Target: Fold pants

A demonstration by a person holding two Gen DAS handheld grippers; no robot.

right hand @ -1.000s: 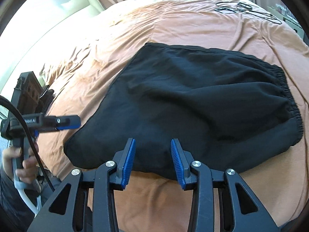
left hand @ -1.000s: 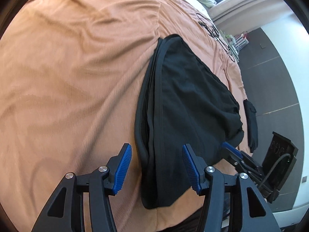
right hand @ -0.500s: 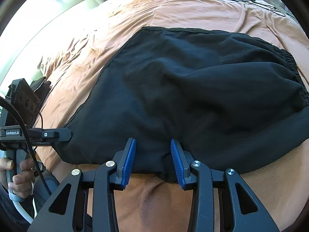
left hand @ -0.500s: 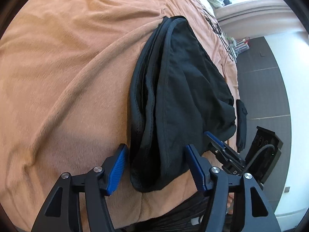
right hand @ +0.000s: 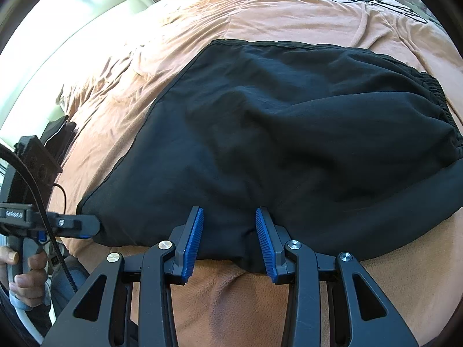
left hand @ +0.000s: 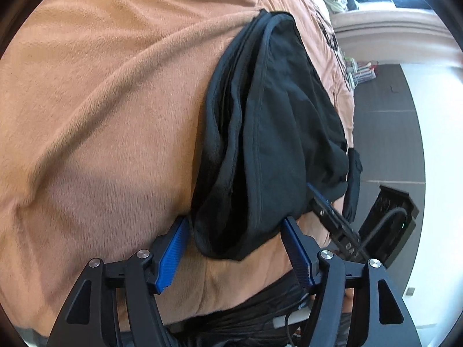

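Pants [right hand: 289, 133], black and already doubled over, lie near the front edge of a bed under an orange blanket [left hand: 95, 110], where both grippers straddle the near hem with blue-padded jaws apart and nothing yet clamped. Judging by the poses, this is the grasp before another fold: the left gripper [left hand: 234, 248] brackets the layered corner, the right gripper [right hand: 228, 231] the middle of the edge. Both need to close together before lifting toward the elastic waistband [right hand: 442, 110] farther back.
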